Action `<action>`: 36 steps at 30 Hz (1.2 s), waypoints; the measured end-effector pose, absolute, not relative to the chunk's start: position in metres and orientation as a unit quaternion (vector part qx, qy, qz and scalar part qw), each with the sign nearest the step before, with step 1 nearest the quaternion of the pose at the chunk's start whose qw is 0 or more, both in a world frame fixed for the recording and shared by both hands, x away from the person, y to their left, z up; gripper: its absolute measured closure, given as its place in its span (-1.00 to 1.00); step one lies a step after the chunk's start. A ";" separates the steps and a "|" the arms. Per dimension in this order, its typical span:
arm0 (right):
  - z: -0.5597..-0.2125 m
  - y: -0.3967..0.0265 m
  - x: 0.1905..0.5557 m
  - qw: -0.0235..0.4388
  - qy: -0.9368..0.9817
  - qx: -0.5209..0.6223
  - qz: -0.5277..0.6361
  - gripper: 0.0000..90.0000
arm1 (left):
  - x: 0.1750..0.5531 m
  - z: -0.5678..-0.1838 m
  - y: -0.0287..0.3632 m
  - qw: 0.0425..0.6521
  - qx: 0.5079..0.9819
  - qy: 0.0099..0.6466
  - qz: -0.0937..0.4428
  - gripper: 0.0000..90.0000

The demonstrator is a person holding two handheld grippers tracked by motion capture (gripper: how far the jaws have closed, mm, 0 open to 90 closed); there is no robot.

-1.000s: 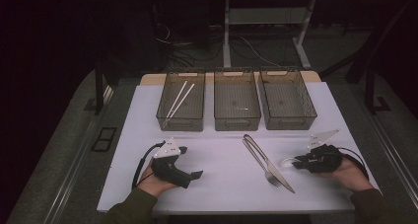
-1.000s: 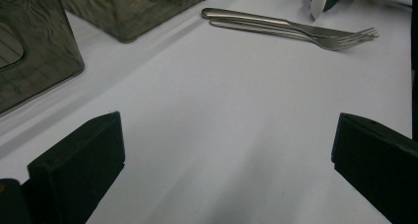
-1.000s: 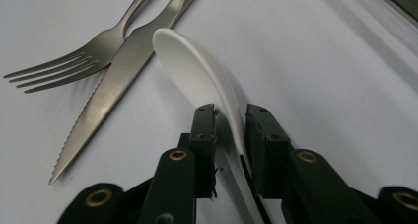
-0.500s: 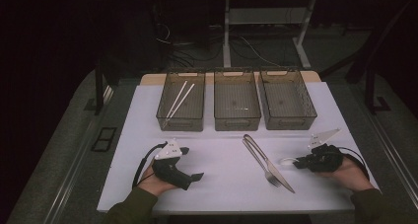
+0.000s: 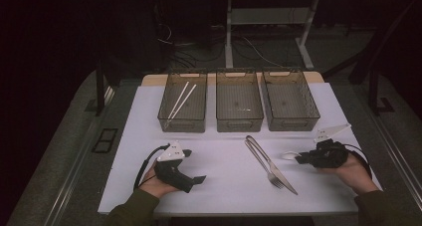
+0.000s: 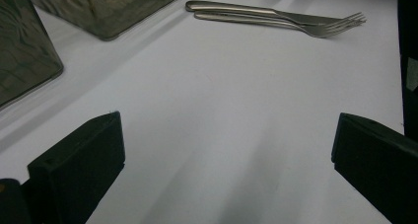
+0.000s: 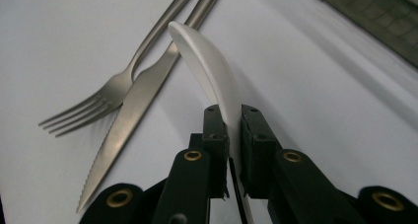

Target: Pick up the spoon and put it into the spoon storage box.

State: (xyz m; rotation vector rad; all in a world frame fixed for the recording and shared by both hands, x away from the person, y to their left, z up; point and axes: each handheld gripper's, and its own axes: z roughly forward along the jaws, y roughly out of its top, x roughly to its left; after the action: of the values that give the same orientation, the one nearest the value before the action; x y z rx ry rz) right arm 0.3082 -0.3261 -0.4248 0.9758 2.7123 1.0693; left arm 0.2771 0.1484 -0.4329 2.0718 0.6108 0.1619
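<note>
**White spoon pinched in the right gripper, three bins waiting beyond**

A white table top carries everything. Along its far edge three clear bins stand side by side: the left bin holds a pair of chopsticks, while the middle bin and the right bin look empty.

Near the front, between the two hands, a fork and a knife lie touching, side by side, handles toward the bins and tips toward the person.

The right gripper sits at the right of the table, its jaws pressed together on a white spoon. The spoon's long axis runs straight out along the jaws, its free end pointing toward the fork and knife, just short of them. The right bin lies directly beyond this hand, nearer than the others, so a drop there would probably need only a forward carry, with the spoon turned lengthwise to the bin.

The left gripper rests low at the front left, jaws spread wide with nothing between them; the fork and knife lie well off to its right.
</note>
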 end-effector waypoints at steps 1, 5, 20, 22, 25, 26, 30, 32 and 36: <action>-0.423 -0.325 0.309 0.036 0.879 0.321 0.351 0.83 | 0.277 -0.433 0.148 0.469 0.845 0.250 0.066 -1.00; -0.418 -0.323 0.312 0.036 0.870 0.331 0.362 0.83 | 0.277 -0.433 0.149 0.470 0.844 0.252 0.066 -1.00; -0.393 -0.312 0.329 0.043 0.844 0.353 0.402 0.83 | 0.277 -0.431 0.150 0.469 0.842 0.258 0.071 -1.00; -0.390 -0.310 0.333 0.045 0.841 0.354 0.407 0.83 | 0.277 -0.431 0.150 0.468 0.841 0.262 0.067 -1.00; -0.385 -0.306 0.337 0.046 0.838 0.355 0.412 0.83 | 0.277 -0.431 0.149 0.466 0.843 0.261 0.063 -1.00; -0.384 -0.304 0.339 0.047 0.837 0.354 0.414 0.83 | 0.277 -0.431 0.149 0.466 0.843 0.261 0.063 -1.00; -0.381 -0.299 0.347 0.049 0.834 0.358 0.417 0.83 | 0.277 -0.431 0.149 0.466 0.843 0.259 0.066 -1.00; -0.378 -0.296 0.350 0.052 0.834 0.357 0.418 0.83 | 0.276 -0.431 0.149 0.466 0.844 0.257 0.067 -1.00; -0.373 -0.288 0.358 0.055 0.834 0.352 0.422 0.83 | 0.276 -0.431 0.149 0.468 0.843 0.255 0.066 -1.00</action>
State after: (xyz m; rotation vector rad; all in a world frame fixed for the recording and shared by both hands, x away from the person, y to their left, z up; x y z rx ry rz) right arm 0.3581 -0.2884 -0.3727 1.0692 2.5309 1.2812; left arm 0.2763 0.1486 -0.4313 2.0689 0.6265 0.1628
